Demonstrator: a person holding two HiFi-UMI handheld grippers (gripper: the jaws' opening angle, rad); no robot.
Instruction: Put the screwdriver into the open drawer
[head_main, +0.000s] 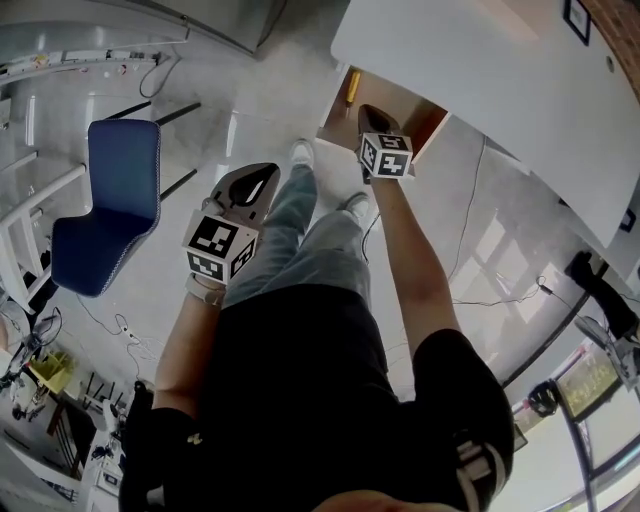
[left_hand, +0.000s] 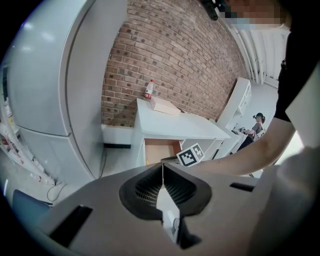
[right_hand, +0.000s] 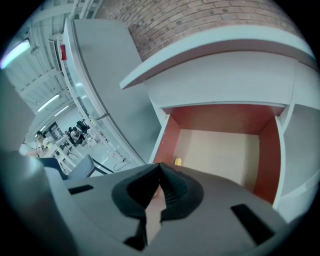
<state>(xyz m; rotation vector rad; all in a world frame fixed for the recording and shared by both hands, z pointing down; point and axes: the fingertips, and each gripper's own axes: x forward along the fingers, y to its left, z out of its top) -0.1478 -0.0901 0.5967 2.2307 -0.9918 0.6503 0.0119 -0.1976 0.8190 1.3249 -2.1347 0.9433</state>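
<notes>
The drawer (head_main: 415, 118) under the white desk (head_main: 480, 70) stands open, showing red-brown walls (right_hand: 267, 150) and a pale bottom. A screwdriver with a yellow handle (head_main: 352, 88) lies inside along its left side; only the handle's end (right_hand: 177, 161) peeks over my right gripper, and it also shows in the left gripper view (left_hand: 146, 162). My right gripper (head_main: 366, 108) hovers just in front of the drawer, its jaws (right_hand: 160, 166) shut and empty. My left gripper (head_main: 268, 170) hangs lower and to the left, away from the drawer, its jaws (left_hand: 162, 165) also shut with nothing in them.
A blue chair (head_main: 110, 200) stands on the floor to the left. Cables (head_main: 470, 250) trail across the floor on the right. A bottle (left_hand: 149, 89) and a box (left_hand: 165, 105) sit on the desk against the brick wall (left_hand: 170, 55). A tall white cabinet (left_hand: 45, 90) is left of the desk.
</notes>
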